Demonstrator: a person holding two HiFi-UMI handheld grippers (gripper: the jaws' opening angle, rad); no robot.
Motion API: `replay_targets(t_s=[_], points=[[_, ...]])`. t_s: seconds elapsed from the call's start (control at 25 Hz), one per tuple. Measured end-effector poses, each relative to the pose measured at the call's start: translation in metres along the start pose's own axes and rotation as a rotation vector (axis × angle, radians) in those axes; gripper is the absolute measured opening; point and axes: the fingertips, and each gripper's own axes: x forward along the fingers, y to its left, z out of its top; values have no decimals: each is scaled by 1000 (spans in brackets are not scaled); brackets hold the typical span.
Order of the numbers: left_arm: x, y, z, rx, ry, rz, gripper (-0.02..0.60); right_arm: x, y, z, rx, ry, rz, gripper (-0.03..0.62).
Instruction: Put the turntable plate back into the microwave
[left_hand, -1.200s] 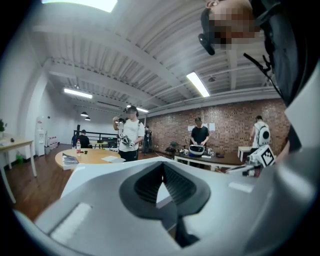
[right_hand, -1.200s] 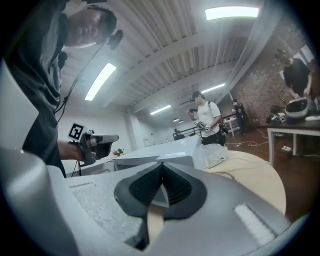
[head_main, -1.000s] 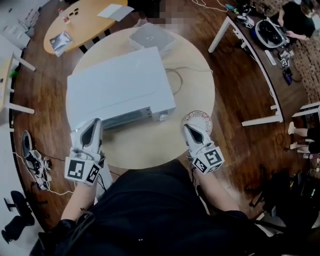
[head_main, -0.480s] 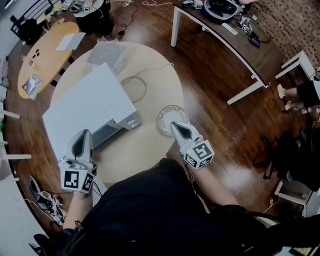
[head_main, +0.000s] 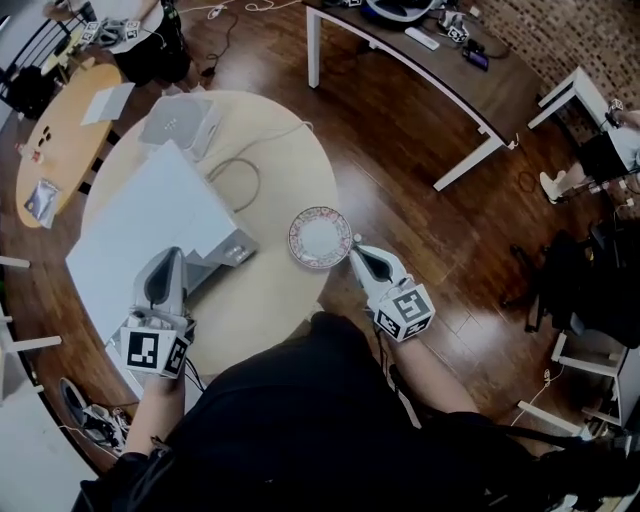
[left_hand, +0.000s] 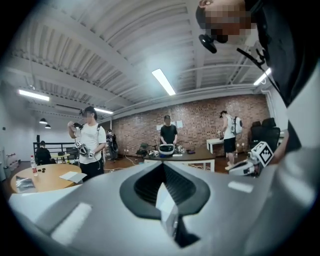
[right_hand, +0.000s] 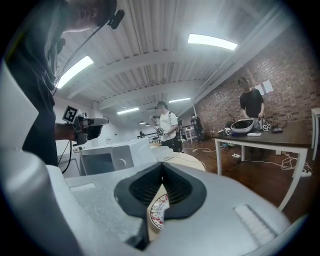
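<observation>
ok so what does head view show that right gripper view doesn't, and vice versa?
Head view only: the turntable plate's whole face, and the right tool seen from above. Right gripper view only: a look straight into the microwave's open cavity, and the tool jaws shut on the plate rim. Both: plate, microwave, round table, left tool.
</observation>
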Motion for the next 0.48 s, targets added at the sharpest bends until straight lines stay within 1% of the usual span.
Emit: replay_targets(t_s=[0.16,0.28,0.44,0.48], points=[[15,-19,-1,-24,7,-37,3,-13,-11,-6,16,7,-30,1],[23,-28,-8,-18,18,-56,3,-18,-16,-12,24,18,-31,1],[35,-47,1,-39,19,-67,3,-19,-23,-19,33,22,-30,1],[39,-51,1,-33,17,-75,3,-18,-24,-20,31,22,-28,0]])
